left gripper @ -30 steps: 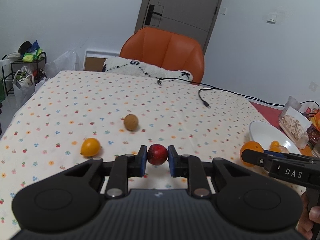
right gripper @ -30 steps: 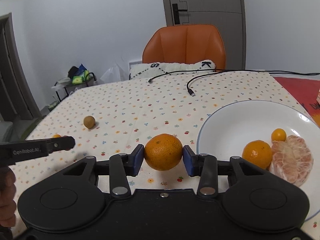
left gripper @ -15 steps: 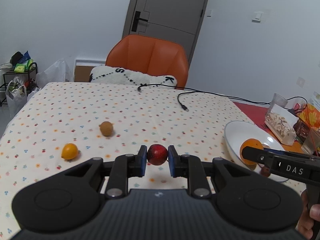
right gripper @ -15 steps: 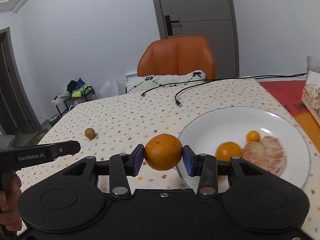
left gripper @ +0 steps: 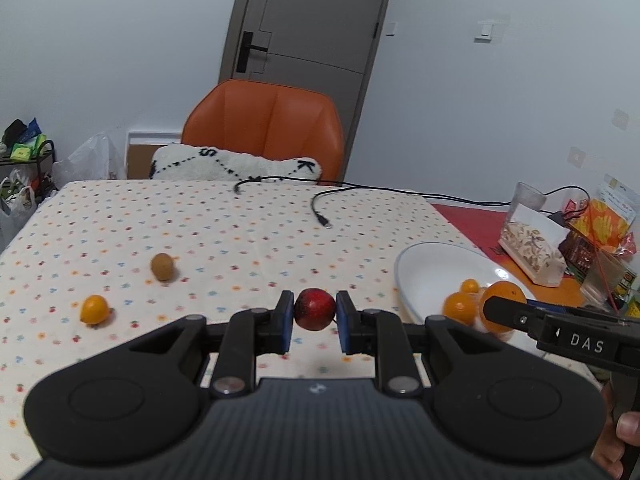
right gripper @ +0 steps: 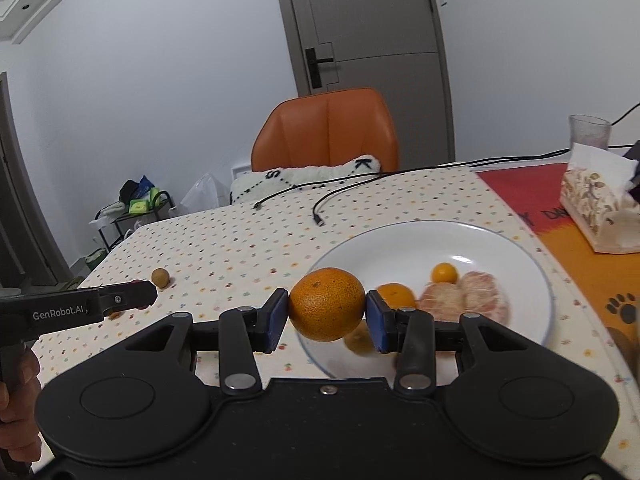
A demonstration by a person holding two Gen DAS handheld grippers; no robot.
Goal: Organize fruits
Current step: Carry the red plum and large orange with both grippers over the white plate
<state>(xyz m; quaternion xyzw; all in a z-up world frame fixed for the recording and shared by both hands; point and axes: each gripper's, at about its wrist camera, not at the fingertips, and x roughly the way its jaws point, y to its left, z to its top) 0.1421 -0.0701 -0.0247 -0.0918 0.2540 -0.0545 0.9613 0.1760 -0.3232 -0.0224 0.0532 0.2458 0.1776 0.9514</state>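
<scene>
Soft, even indoor light fills both views, leaving only faint shadows under the fruit on the counter (left gripper: 240, 240). A small glare spot sits on the white plate (right gripper: 460, 258). Fisheye distortion bends the door (left gripper: 304, 20) and walls, and dark corners frame each picture. The right wrist view is slightly motion-blurred around the peeled fruit (right gripper: 464, 300) and the near plate rim. The left wrist view is sharper.
</scene>
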